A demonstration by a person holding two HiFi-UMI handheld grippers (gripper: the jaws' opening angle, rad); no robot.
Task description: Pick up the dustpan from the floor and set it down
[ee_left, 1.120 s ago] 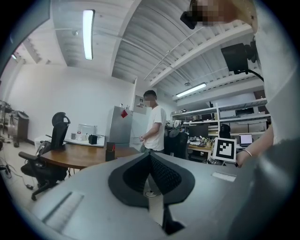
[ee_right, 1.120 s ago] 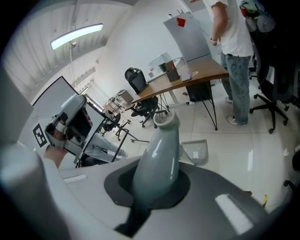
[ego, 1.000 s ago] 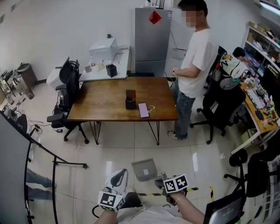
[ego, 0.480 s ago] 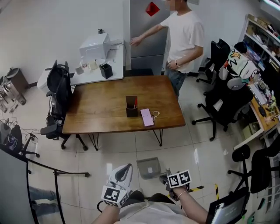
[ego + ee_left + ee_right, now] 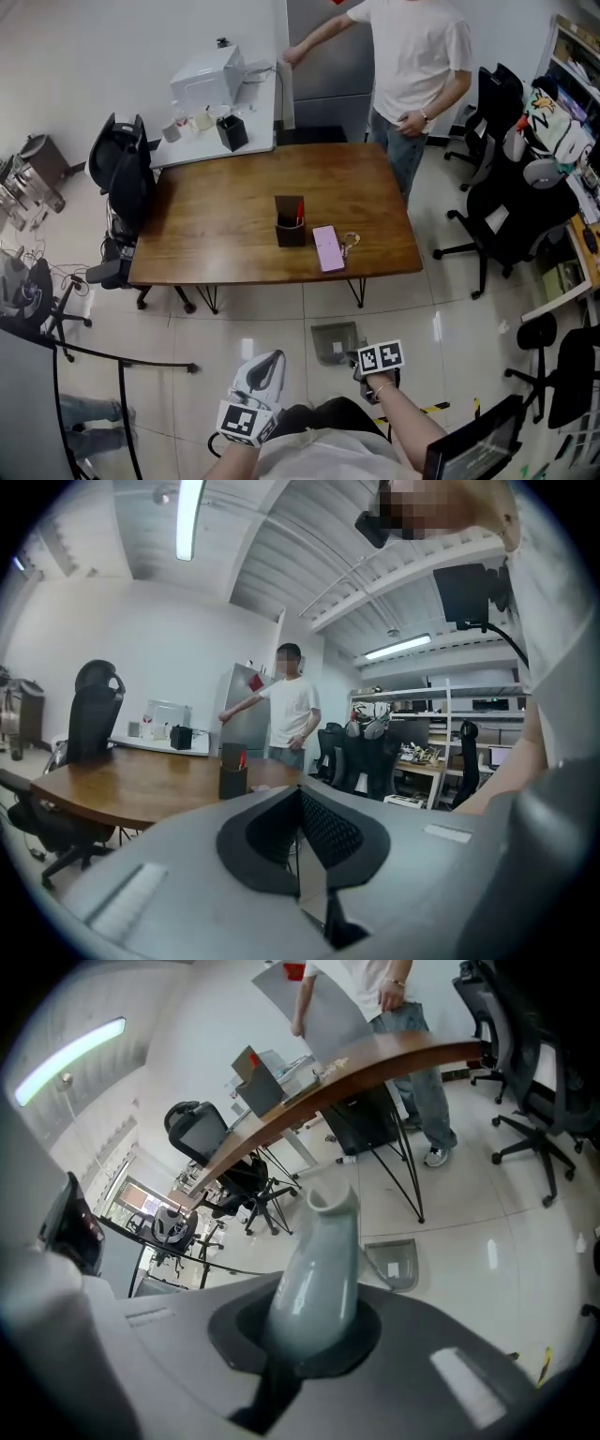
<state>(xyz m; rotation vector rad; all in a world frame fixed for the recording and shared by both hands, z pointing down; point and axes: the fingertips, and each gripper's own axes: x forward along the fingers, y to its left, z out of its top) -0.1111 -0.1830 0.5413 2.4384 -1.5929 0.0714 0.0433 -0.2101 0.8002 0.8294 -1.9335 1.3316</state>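
Observation:
The grey dustpan hangs low over the tiled floor in front of the table. My right gripper is shut on its pale tubular handle and points steeply down. In the right gripper view the handle rises from between the jaws, and the pan shows beyond it near the table legs. My left gripper is at the lower left of the head view, about level. Its dark pads meet with nothing between them.
A wooden table carries a black pen holder, a pink phone and keys. A person stands behind it by the fridge. Office chairs flank the table. A black stand is at left, striped floor tape at right.
Both grippers and the dustpan came forward toward the table, and the dustpan sank lower. The standing person turned and reached out an arm toward the fridge.

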